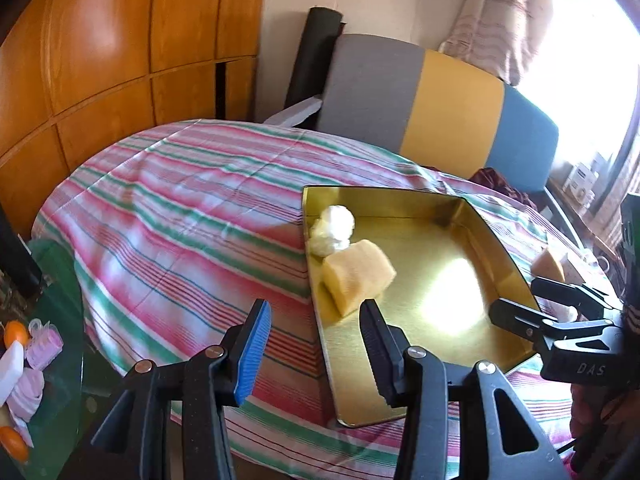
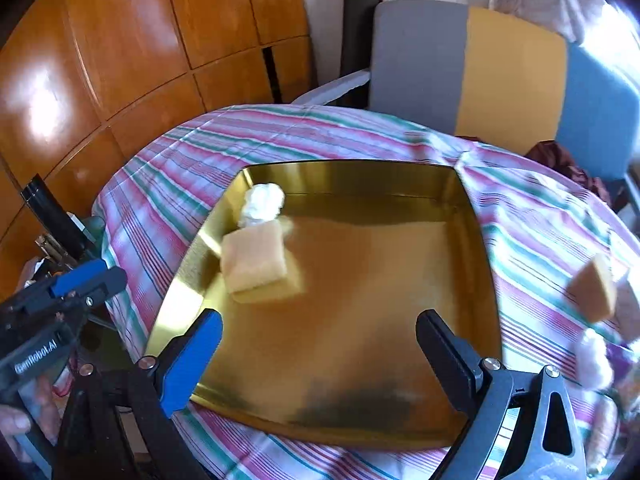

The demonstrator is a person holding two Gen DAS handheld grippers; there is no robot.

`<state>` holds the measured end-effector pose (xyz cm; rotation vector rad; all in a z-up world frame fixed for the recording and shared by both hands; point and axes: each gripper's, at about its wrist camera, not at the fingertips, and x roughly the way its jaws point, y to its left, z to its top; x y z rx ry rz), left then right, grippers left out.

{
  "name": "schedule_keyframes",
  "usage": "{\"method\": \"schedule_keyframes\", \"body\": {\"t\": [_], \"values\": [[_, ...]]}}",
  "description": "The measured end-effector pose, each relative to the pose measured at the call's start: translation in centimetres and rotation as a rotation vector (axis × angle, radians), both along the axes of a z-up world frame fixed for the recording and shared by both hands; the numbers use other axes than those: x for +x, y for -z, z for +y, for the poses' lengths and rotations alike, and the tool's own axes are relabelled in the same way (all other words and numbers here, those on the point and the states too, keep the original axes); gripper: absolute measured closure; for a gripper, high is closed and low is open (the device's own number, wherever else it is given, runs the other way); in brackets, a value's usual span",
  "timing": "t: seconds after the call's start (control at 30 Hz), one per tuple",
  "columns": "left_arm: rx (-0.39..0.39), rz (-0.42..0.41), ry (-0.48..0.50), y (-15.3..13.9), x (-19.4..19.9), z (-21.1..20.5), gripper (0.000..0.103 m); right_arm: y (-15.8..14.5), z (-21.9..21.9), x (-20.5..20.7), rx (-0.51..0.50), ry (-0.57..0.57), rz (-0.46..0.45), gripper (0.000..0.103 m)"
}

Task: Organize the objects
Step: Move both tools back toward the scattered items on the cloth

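A gold metal tray [image 1: 424,208] [image 2: 476,224] lies on the striped tablecloth. In its far left corner sit a yellow sponge [image 1: 358,276] [image 2: 256,262] and a white cotton ball [image 1: 334,230] [image 2: 264,202]. My left gripper [image 1: 316,340] is open and empty, over the tray's left edge, just short of the sponge. My right gripper [image 2: 320,354] is open and empty above the tray's near middle; it also shows at the right of the left wrist view [image 1: 520,300]. Another sponge wedge [image 2: 594,290] [image 1: 550,264] and a white ball [image 2: 594,364] lie right of the tray.
The round table with the striped cloth [image 1: 180,208] stands before wooden cabinets [image 1: 100,60] and a grey, yellow and blue chair back [image 1: 440,100]. Pink and orange items [image 1: 28,360] lie on a glass shelf at lower left.
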<state>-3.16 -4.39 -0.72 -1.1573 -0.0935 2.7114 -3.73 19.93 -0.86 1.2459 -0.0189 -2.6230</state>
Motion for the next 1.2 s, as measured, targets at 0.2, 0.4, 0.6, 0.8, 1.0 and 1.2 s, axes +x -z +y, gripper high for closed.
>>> {"method": "schedule_keyframes", "body": {"t": [0.2,0.4,0.6,0.8,1.0,1.2], "values": [[-0.013,0.012,0.058,-0.6,0.7,2.1,0.057,-0.6,3.7,2.1,0.004,0.07,0.017,0.005],[-0.035,0.022,0.113,-1.0,1.1,4.5,0.057,-1.7,10.0,4.2,0.031,0.197,0.045,0.005],[-0.051,0.02,0.184,-1.1,1.5,7.5,0.057,-2.4,17.8,6.6,0.066,0.374,0.052,0.005],[-0.072,0.015,0.263,-1.0,2.1,11.0,0.057,-1.7,24.9,9.2,0.086,0.549,0.034,0.005],[-0.1,0.011,0.339,-0.8,2.5,14.2,0.057,-0.7,30.1,11.4,0.062,0.69,0.023,0.004],[-0.118,0.008,0.407,-0.6,3.0,17.3,0.057,0.0,33.3,12.8,-0.034,0.816,0.025,0.004]]}}
